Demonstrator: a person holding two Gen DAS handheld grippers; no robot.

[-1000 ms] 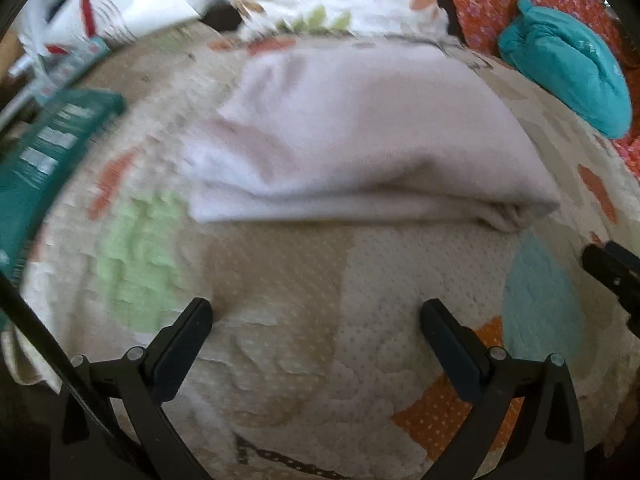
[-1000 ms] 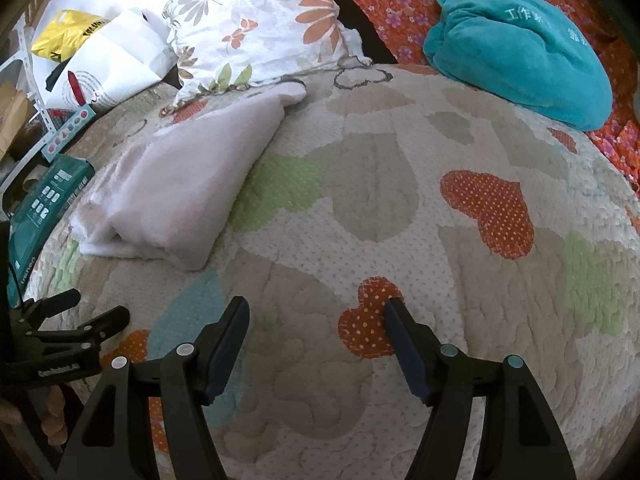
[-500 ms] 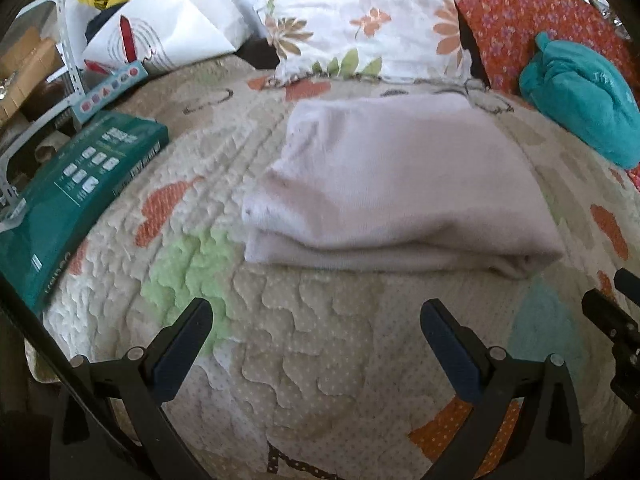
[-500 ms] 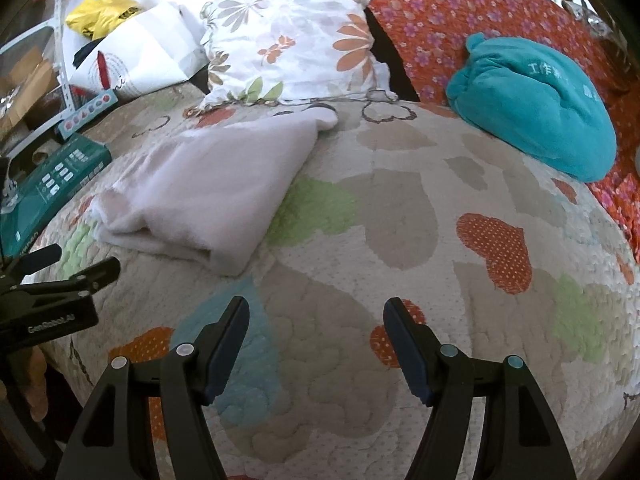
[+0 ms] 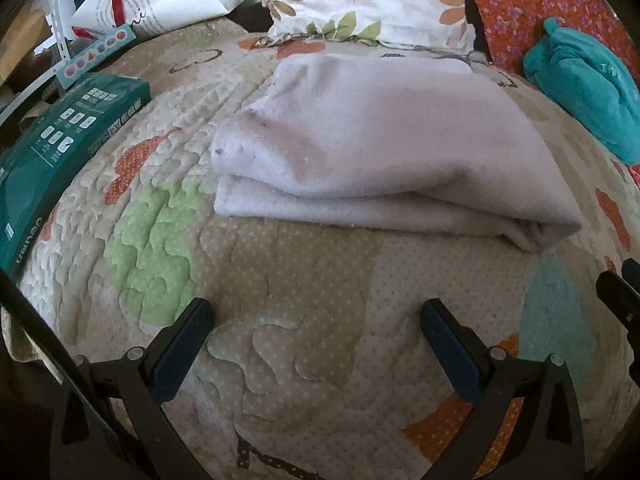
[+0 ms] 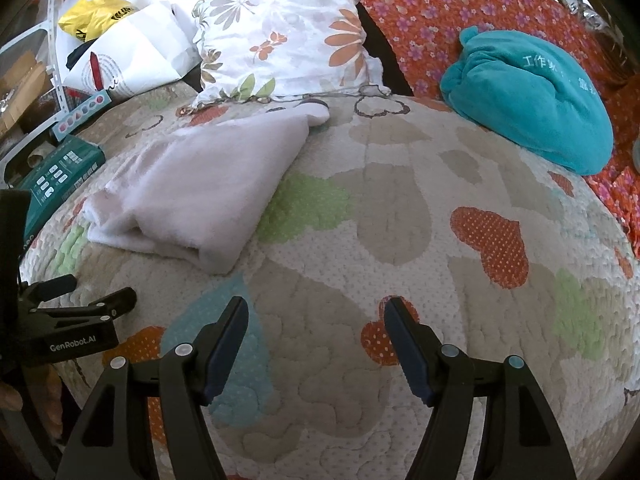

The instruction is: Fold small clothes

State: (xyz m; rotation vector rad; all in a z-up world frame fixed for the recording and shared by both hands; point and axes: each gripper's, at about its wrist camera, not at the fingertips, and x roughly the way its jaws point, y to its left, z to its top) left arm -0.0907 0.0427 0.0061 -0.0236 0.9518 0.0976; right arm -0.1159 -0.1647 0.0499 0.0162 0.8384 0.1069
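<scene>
Left wrist view shows the pale cloth (image 5: 372,148) lying folded on the quilt (image 5: 288,300), both my grippers (image 5: 316,320) (image 6: 316,332) wide open and empty, maybe one fold left.

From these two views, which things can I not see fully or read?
- Green box: cut by the left edge, left wrist view; its print is too small.
- Teal bundle: partly past the right edge, same view.
- White cloth: its inner layers are hidden by its own fold, both views.
</scene>
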